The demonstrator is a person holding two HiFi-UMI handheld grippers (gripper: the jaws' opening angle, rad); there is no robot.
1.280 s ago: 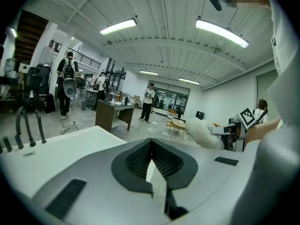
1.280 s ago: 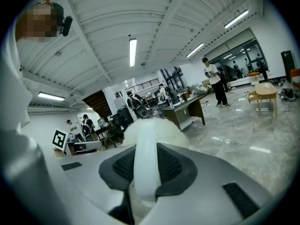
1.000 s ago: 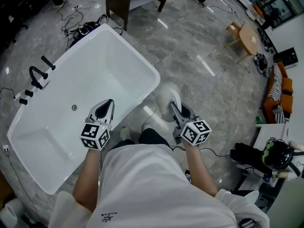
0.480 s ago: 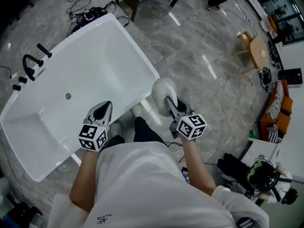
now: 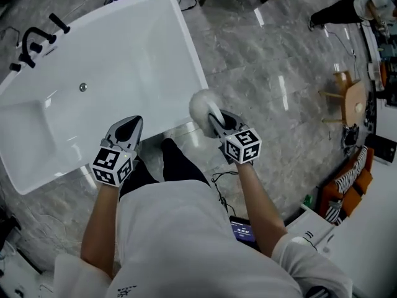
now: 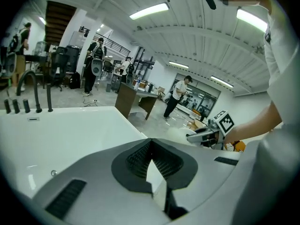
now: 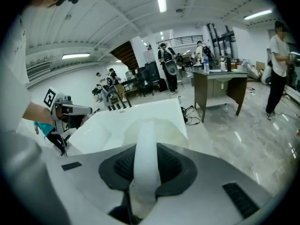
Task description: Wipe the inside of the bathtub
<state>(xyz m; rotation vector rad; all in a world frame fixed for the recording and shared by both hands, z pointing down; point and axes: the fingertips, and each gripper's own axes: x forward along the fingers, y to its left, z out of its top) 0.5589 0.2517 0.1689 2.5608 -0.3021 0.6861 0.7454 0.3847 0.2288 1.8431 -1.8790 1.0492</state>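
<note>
Head view looks down on the white bathtub (image 5: 124,48), and both tools hang at its near rim, outside the basin. The right hand-held gripper (image 5: 214,119) is off the tub's near corner, over the grey stone floor (image 5: 267,73). Its jaws are clamped on the flat white handle of a round, fluffy-headed scrubber (image 5: 200,106). The right gripper view shows that handle running straight up between the pads, with the head sticking out past the tips. Holding it that way puts the soft head in front, where it would meet the enamel first, which suits wiping; the head is not touching the tub yet.

The left hand-held gripper (image 5: 129,126) sits over the tub's near long rim, pointing into the basin. Its own view shows the jaws drawn together with nothing between them, only a sliver of white tub showing past the pads. I'd guess it is just being carried along as the spare hand.

Inside the tub the walls look bare and dry, with the drain (image 5: 82,87) on the floor of the basin toward the far side and the dark tap fittings (image 5: 31,42) on the far rim. By my reckoning the wiping has not started. The scrubber needs to swing over the near rim and down onto the inner wall.
</note>
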